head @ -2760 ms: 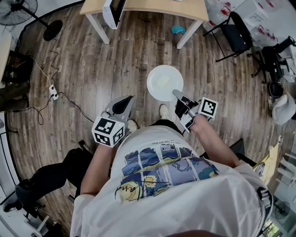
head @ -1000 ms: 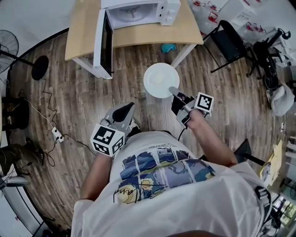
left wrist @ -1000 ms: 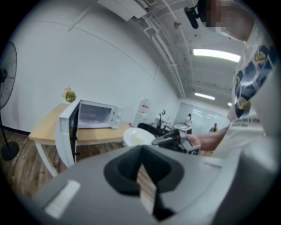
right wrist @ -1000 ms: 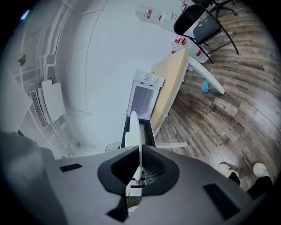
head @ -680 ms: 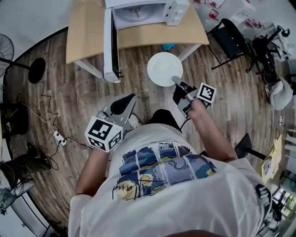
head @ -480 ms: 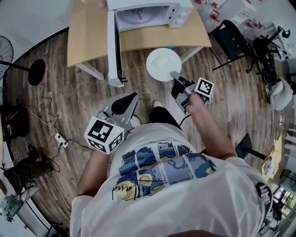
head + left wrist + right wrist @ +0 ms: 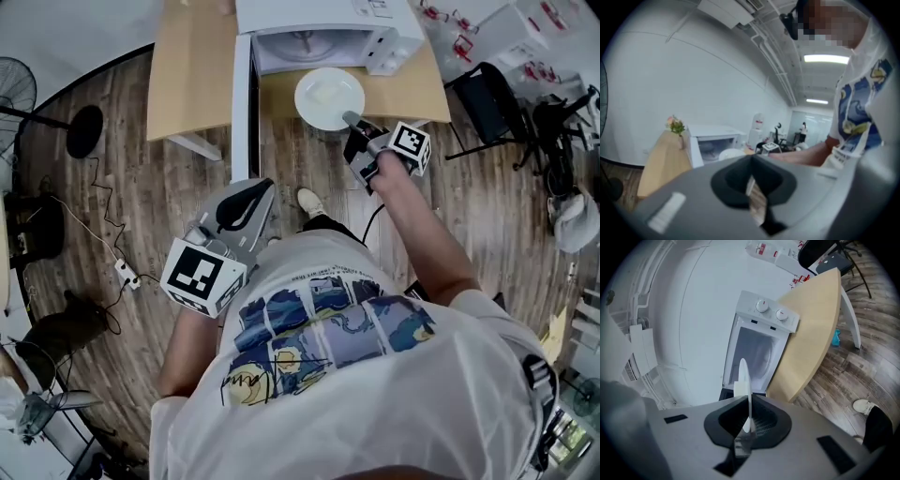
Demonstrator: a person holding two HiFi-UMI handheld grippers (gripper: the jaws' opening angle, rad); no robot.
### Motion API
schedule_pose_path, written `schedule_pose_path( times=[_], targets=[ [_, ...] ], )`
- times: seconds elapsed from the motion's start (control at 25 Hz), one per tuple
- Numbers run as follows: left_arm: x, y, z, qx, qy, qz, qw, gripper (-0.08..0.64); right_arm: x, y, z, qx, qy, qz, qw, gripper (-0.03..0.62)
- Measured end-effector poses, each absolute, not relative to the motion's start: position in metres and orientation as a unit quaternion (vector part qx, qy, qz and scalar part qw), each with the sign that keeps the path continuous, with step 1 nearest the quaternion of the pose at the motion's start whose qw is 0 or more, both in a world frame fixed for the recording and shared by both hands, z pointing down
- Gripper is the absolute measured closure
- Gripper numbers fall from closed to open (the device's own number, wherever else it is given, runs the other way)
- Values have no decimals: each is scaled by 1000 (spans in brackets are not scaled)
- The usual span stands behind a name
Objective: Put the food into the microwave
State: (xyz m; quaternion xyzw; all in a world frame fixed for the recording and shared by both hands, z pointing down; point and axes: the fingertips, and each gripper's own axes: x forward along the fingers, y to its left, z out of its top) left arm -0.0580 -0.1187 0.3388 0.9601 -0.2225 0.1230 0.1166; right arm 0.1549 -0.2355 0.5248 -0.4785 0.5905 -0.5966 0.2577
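The wooden table point(image 7: 192, 75) spans the upper frame and carries the white microwave point(image 7: 323, 14), whose door point(image 7: 242, 103) stands open. Just below the opening is the white plate point(image 7: 328, 98), seemingly bearing pale food, its rim pinched by the right tool point(image 7: 354, 122). The left tool point(image 7: 253, 197), at lower left, is closed and empty.

I see a dark plank floor point(image 7: 141, 197), a pale wooden table point(image 7: 192, 75), a standing fan point(image 7: 14, 89) at left and a black chair point(image 7: 492, 98) at right.
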Motion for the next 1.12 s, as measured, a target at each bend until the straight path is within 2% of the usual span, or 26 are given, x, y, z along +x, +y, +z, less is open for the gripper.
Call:
schedule_pose_path(
  times=[0.64, 1.12],
  targets=[
    [-71, -201, 344, 917, -348, 143, 136, 554, 176, -394, 579, -475, 579, -618, 238, 580],
    [-88, -224, 355, 889, -402, 159, 154, 554, 186, -462, 603, -493, 567, -617, 232, 578]
  ],
)
